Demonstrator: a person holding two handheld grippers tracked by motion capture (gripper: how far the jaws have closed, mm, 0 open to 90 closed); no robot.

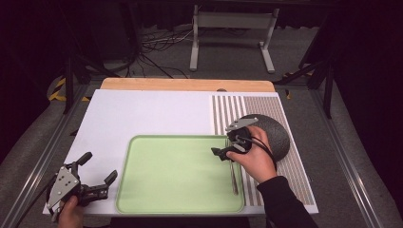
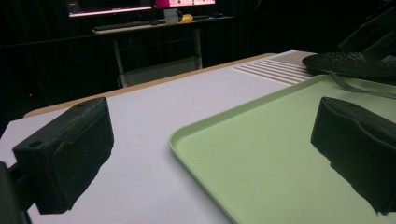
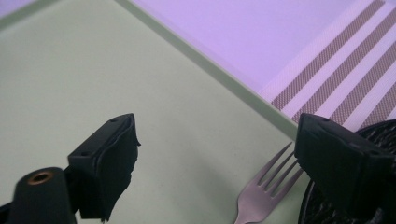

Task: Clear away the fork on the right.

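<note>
The white table (image 1: 142, 114) fills the middle of the high view, and the green tray (image 1: 176, 173) sits at lower centre of it. At the right side of the frame lies the striped mat (image 1: 294, 166) with the dark bowl (image 1: 275, 133) on it. The fork (image 1: 234, 178) lies inside the tray along its right edge, tines pointing up the frame toward the bowl.

I think the risk is this: the fork is thin and flat on the smooth tray, so if I close on it badly, it can slide away or knock against the bowl rim.

My right gripper (image 3: 212, 158) hovers over the tines with jaws wide apart, holding nothing. My left gripper (image 1: 97, 178), at lower left, is also spread and empty, beside the tray.
</note>
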